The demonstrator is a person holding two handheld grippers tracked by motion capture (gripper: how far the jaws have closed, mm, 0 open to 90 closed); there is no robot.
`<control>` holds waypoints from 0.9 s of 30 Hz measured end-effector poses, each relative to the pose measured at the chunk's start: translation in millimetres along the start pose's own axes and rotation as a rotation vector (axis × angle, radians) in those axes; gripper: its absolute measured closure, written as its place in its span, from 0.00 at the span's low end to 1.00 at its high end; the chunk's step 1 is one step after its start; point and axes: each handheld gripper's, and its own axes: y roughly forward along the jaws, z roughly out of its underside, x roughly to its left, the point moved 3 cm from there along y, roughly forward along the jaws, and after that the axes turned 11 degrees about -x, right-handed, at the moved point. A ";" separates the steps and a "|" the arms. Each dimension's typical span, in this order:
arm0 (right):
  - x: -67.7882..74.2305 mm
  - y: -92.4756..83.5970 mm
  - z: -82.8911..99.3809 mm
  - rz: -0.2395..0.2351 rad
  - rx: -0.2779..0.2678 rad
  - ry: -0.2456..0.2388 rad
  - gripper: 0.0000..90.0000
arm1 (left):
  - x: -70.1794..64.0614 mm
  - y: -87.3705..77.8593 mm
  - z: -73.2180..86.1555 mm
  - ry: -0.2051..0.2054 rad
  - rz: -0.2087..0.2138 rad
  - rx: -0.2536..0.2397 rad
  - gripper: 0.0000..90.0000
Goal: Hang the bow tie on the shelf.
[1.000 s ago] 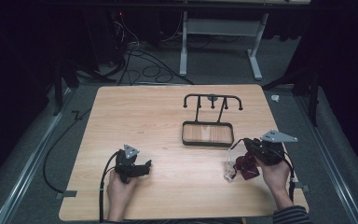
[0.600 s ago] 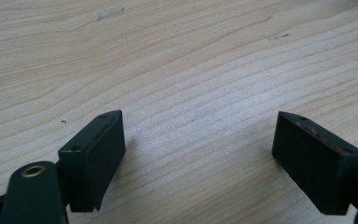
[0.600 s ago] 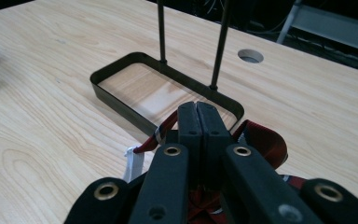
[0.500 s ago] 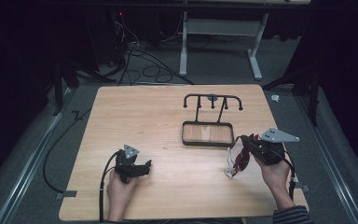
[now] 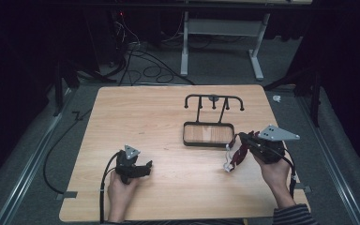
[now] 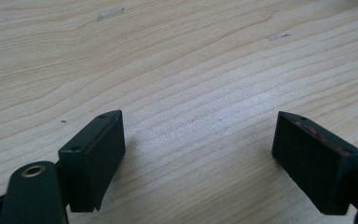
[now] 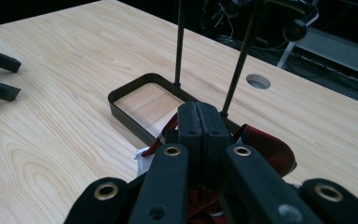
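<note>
Lanyard (image 5: 232,158) pinched in right hand-held gripper (image 5: 242,144), beside rack tray (image 5: 209,135).

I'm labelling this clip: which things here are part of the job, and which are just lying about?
In the job:
right gripper, shut on the red strap
black hook stand, close beside it

Lying about:
left gripper, open, idle on the table
floor cables

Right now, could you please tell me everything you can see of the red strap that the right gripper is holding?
The red strap looks like dark red woven webbing with a small white piece at its lower end. It hangs in loops from the right gripper, whose jaws are shut on it, just in front of the black rack's tray. Whether its lower end touches the table cannot be told.
</note>
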 end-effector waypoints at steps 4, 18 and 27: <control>2.3 1.6 -3.4 -0.013 -0.009 -0.001 1.00 | 0.0 0.1 0.0 0.000 0.000 -0.001 0.19; 9.7 12.4 -14.5 -0.044 -0.027 -0.008 1.00 | 0.0 0.1 0.0 0.000 0.000 -0.001 0.19; 13.5 22.1 -27.2 -0.065 -0.066 0.004 1.00 | 0.0 0.0 0.0 0.000 0.000 0.000 0.19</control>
